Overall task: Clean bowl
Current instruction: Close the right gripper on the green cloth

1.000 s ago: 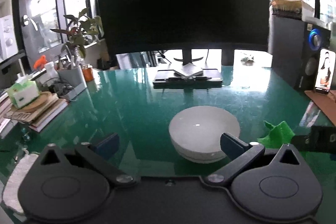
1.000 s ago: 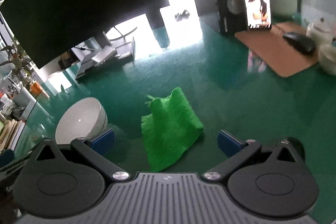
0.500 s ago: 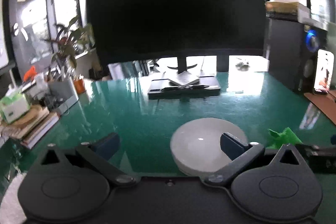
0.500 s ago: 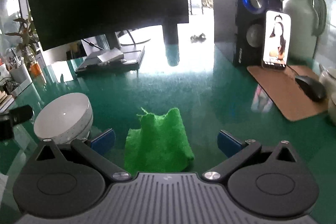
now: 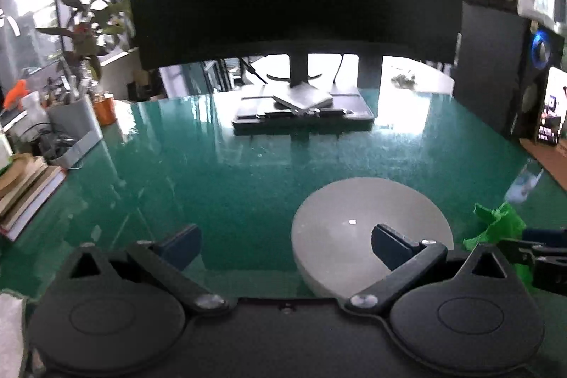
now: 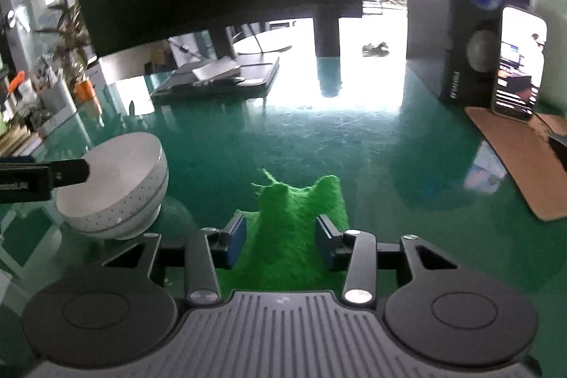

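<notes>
The white bowl (image 5: 358, 229) stands upright on the green desk (image 5: 230, 179), w/ the green cloth (image 6: 297, 229) lying just beside it, to its right. The left gripper (image 5: 283, 241) is wide apart, its right finger over the bowl's rim and nothing grasped. The right gripper (image 6: 280, 238) has just been closing approx. around the raised fold of the cloth; the pads stand at both sides, but if they press it already I cannot tell.

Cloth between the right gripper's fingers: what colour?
Bright green cloth, clearest in the right wrist view.

Your green cloth's (image 6: 294, 236) near end under the right gripper (image 6: 280, 238), bowl's (image 5: 368, 236) near rim behind your left one (image 5: 285, 241).
</notes>
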### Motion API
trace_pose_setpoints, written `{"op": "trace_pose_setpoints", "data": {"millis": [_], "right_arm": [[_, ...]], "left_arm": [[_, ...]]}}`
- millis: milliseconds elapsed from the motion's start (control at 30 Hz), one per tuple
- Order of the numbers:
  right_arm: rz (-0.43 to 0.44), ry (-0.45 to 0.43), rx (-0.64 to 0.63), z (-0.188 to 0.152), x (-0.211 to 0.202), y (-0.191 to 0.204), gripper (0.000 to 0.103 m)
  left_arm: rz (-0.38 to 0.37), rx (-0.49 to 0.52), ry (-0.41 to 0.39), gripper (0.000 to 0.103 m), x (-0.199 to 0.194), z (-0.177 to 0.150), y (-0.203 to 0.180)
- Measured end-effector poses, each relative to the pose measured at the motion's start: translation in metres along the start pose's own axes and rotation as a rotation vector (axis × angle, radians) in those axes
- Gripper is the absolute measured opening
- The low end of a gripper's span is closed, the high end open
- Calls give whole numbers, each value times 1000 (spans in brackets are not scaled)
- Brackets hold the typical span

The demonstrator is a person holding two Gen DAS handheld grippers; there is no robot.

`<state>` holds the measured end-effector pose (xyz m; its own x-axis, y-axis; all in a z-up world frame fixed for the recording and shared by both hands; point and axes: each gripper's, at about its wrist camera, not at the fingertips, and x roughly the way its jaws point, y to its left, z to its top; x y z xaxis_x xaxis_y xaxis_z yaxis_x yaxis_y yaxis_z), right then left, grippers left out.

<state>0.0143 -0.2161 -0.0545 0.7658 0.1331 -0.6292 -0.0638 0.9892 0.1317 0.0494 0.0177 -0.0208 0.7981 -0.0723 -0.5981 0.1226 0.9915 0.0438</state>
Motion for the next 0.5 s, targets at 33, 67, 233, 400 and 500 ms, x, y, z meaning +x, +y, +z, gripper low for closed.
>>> {"op": "trace_pose_setpoints", "data": {"millis": [33,67,233,400,500], "right_arm": [[-3,14,-5,1,6,1,45],[-4,23,-9,1,10,1,46],[-46,6,-83,0,16,10,45],[-49,-15,-96,-3,15,12,22],[-27,-23,-65,-4,13,9,7]], "left_arm": [[-12,-7,1,102,2,0,1],[-35,-25,-3,102,6,-1,3],[12,-72,-54,103,12,-4,9],[47,-16,-9,103,22,-7,1],[-17,-88,45,102,29,-8,9]]}}
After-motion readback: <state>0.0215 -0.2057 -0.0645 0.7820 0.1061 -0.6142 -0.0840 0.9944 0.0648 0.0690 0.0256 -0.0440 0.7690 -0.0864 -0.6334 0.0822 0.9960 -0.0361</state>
